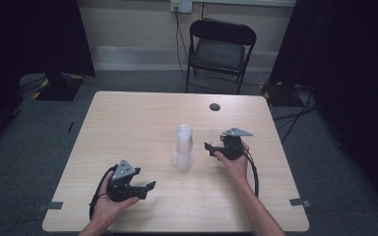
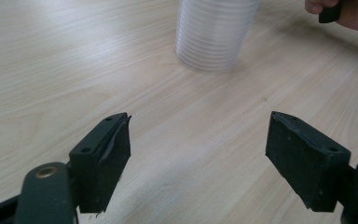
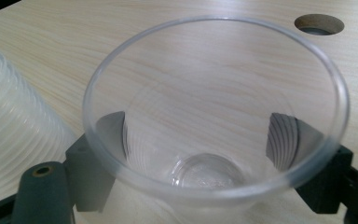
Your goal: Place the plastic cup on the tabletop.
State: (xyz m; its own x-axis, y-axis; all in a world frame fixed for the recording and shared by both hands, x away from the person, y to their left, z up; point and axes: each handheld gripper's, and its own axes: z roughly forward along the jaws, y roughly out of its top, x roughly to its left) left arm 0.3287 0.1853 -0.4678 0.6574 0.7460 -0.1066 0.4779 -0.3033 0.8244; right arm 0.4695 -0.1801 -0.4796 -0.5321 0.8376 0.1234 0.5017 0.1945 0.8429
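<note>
The right gripper [image 3: 198, 154] has its jaws on either side of a clear cup [image 3: 214, 107], at 3 o'clock of the cup stack [image 1: 183, 146]. The left gripper [image 2: 198, 156] rests wide-jawed on the tabletop [image 1: 128, 128], at 7 o'clock of the stack.
</note>
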